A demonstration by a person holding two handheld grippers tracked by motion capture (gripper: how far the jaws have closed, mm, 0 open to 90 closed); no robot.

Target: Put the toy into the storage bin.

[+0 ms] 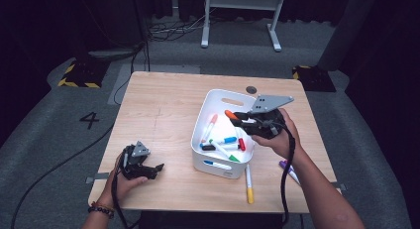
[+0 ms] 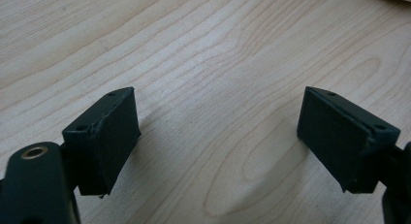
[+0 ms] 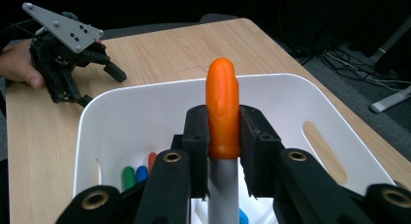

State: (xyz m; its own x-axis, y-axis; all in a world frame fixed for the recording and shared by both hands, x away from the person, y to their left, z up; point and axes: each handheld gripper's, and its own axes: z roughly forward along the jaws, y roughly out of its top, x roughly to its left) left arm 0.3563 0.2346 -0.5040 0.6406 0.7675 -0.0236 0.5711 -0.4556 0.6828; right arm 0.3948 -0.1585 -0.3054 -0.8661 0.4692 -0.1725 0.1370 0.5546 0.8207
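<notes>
The right tool (image 3: 224,136) clamps an orange-capped grey marker (image 3: 222,107) above the white plastic bin (image 1: 210,162) on the wooden table (image 1: 158,115). Carrying appears in hand; next likely calls for lowering and letting go inside. The left tool (image 2: 218,136) rests wide apart, holding nothing.

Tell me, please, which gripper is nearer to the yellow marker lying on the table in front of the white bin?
The right gripper, over the bin, is nearer the yellow marker; the left gripper rests farther away, beyond the bin's other side.
</notes>
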